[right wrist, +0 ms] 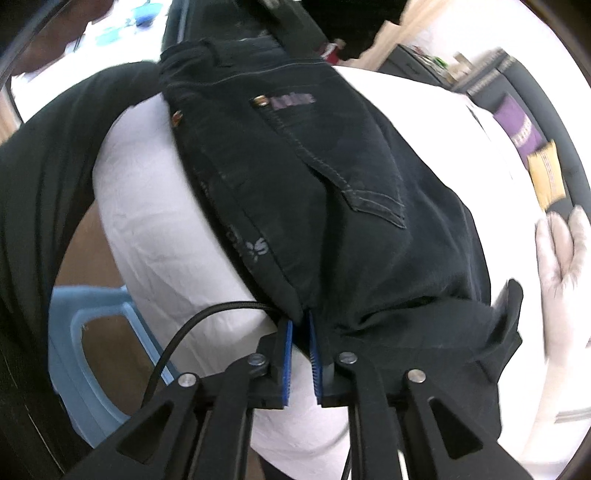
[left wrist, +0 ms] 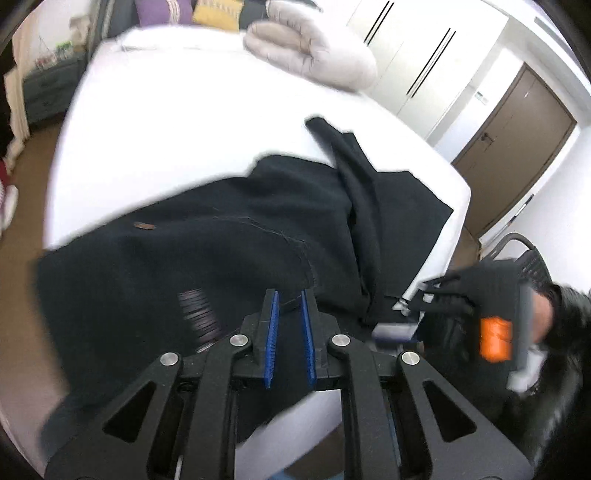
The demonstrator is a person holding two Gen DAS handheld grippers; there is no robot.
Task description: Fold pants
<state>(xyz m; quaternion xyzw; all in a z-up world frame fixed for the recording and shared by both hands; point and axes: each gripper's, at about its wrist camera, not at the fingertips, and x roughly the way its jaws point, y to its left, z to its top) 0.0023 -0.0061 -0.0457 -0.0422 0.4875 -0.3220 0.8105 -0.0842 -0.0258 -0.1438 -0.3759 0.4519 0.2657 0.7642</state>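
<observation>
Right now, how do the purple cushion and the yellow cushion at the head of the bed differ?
The purple cushion shows pale stripes and the larger visible face; the mustard-yellow cushion shows a smaller face with a faint dark pattern. The purple one sits nearer the bed's corner; the yellow one sits nearer the folded grey duvet. Both lean side by side against the dark headboard behind the white mattress.
</observation>
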